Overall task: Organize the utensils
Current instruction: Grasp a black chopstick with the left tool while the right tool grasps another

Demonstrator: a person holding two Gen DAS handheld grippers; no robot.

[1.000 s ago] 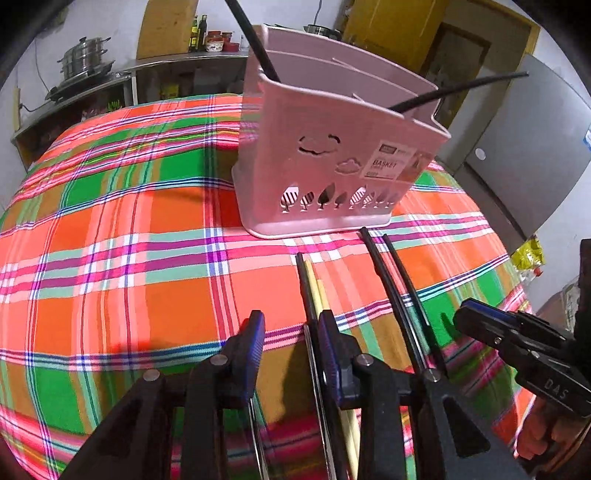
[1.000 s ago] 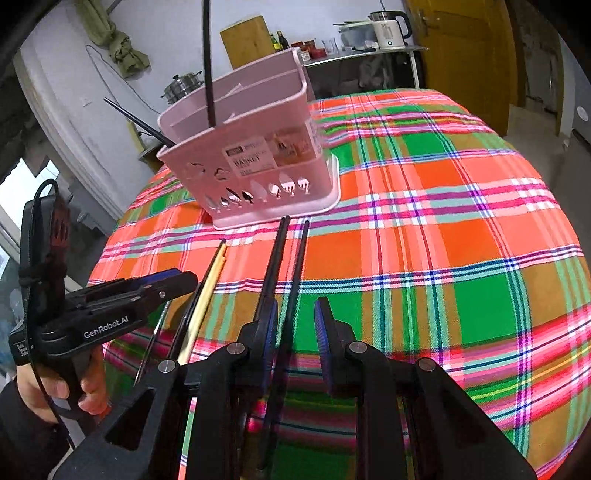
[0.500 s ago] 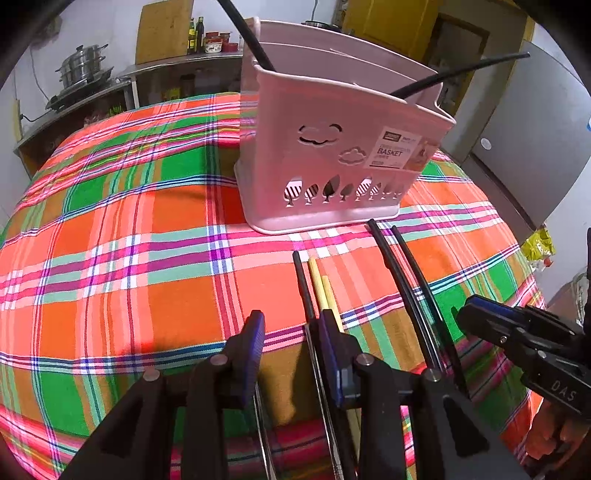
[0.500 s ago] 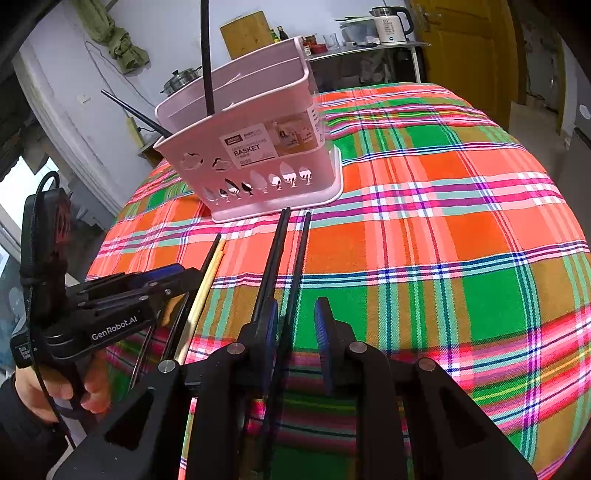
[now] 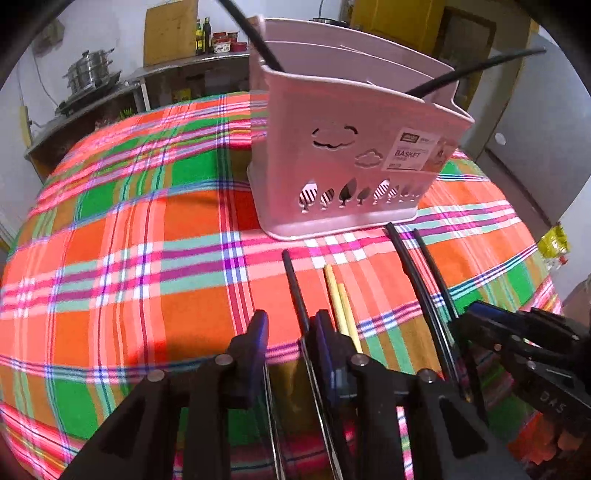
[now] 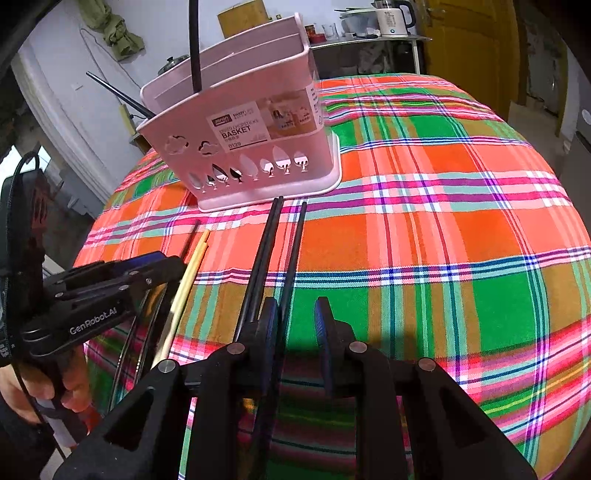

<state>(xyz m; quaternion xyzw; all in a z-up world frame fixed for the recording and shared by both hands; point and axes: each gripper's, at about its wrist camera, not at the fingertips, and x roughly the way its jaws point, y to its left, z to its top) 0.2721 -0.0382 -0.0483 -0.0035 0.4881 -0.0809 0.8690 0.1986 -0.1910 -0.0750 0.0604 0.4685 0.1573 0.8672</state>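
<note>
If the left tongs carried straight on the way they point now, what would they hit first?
Probably the checked tablecloth: the left tongs tilt down at it, with one black chopstick lying in the gap. The pink basket sits further ahead; depth is hard to judge.

A plaid-clothed tabletop (image 6: 461, 229) is filling the room's middle. Behind it a long shelf (image 5: 110, 99) is running along the pale wall (image 6: 155, 22), carrying a steel pot (image 5: 88, 72) and bottles (image 5: 203, 35). Right of the shelf, a yellow door (image 6: 469, 33) is standing beside a white kettle (image 6: 391, 18).
</note>
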